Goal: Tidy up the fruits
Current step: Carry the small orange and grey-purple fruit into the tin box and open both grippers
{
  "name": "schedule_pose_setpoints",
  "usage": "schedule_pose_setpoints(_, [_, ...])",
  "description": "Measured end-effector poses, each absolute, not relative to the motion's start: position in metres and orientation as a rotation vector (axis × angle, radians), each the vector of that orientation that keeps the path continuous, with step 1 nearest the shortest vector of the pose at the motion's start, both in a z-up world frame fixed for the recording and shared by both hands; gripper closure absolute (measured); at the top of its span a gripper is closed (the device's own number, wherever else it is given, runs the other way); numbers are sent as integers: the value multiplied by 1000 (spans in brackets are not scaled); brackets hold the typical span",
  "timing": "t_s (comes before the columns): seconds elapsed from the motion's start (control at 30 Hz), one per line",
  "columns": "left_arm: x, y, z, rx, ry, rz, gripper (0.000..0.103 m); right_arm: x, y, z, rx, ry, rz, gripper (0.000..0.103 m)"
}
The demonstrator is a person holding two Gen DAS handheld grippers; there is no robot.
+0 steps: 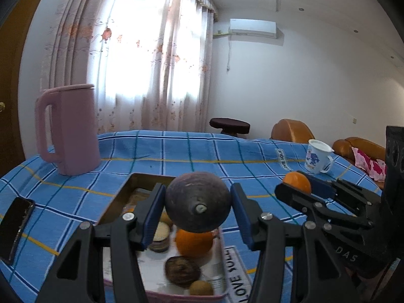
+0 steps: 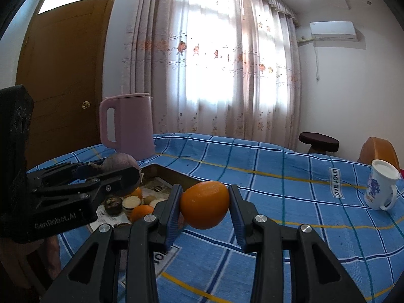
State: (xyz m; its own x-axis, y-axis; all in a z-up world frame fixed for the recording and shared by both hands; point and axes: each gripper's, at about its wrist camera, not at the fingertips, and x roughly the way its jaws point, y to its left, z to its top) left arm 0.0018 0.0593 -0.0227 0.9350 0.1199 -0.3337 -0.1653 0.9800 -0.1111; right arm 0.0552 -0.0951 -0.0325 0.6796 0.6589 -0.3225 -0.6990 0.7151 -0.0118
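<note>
Above tray: dark purple round fruit [image 1: 198, 202] was clamped between left gripper [image 1: 197, 214] fingers, held over the tray [image 1: 131, 189].
Right of tray: orange [image 2: 205, 205] was pinched between right gripper [image 2: 205, 209] fingers, above the blue plaid tablecloth [image 2: 277, 202].
Tray contents: second orange [image 1: 194, 242], brown passion fruit [image 1: 182, 269], kiwi [image 1: 201, 288], a cut piece; paper lining.
Writing: "GenRobot.AI" on left gripper body; "LOVE SOLE" tag [image 2: 335, 183] on cloth.
Table: pink kettle [image 1: 67, 128], printed white mug [image 1: 318, 159], phone [image 1: 15, 228].
</note>
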Motion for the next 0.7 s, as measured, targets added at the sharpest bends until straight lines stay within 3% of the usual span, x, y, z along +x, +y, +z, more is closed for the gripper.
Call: schedule_pose_setpoints(0.7, [-12,111,-36,-165,451,230,48,39,-32,-36,-175,375,937,64])
